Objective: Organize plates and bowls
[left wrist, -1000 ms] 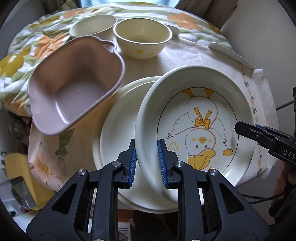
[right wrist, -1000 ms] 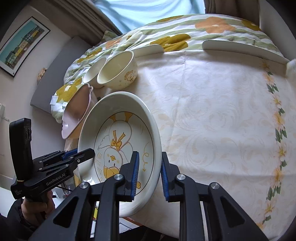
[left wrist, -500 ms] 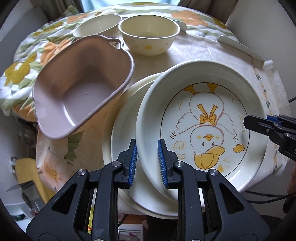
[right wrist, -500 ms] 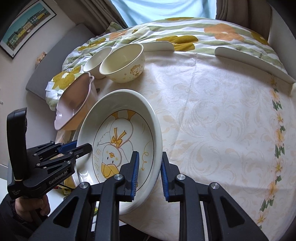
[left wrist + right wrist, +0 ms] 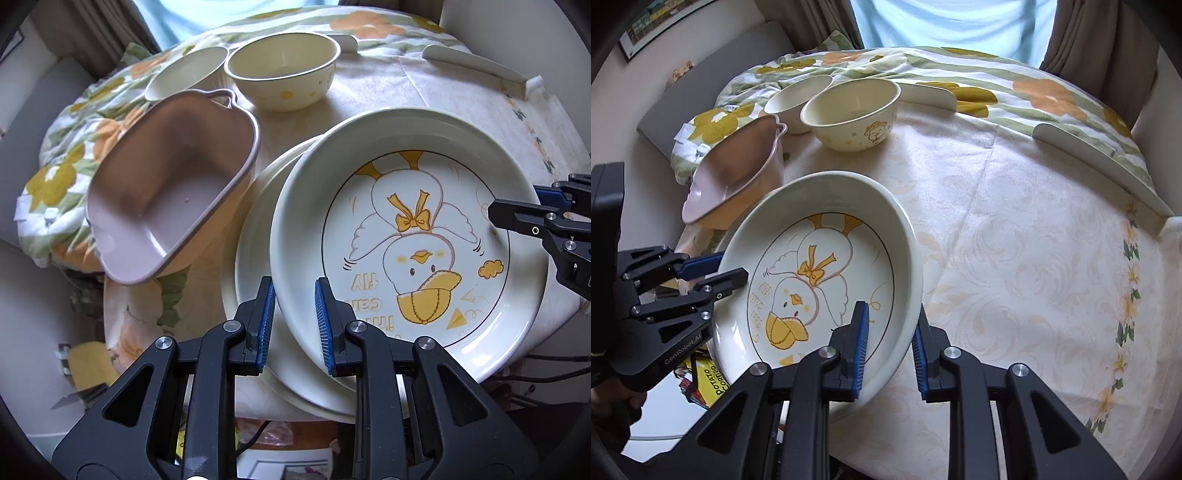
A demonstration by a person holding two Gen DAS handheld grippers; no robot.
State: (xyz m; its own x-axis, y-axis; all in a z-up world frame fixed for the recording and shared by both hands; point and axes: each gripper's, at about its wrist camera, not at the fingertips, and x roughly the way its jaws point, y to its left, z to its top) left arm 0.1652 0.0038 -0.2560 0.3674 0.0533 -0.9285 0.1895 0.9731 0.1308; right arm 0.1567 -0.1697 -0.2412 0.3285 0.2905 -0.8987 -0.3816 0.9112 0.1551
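A cream deep plate with a yellow duck drawing (image 5: 406, 240) (image 5: 820, 280) is held tilted over the table's near edge by both grippers. My left gripper (image 5: 293, 299) is shut on its left rim, and my right gripper (image 5: 891, 317) is shut on its right rim. Each also shows in the other's view: the right gripper (image 5: 517, 218) and the left gripper (image 5: 720, 269). A plain cream plate (image 5: 255, 258) lies just under the duck plate. Further left a pink handled dish (image 5: 166, 192) (image 5: 735, 173) sits tilted. Two cream bowls (image 5: 280, 70) (image 5: 849, 110) stand side by side at the back.
The table carries a pale patterned cloth (image 5: 1015, 240), with white curved edge guards (image 5: 472, 66) (image 5: 1100, 166) at the far right. A floral quilt (image 5: 923, 70) lies behind the table. A snack packet (image 5: 705, 380) shows below the table edge, and a person's hand (image 5: 613, 406) holds the left gripper.
Both grippers have rolled a little with the duck plate still held between them, so the bowls and pink dish sit further right in both views. Neither grip has changed.
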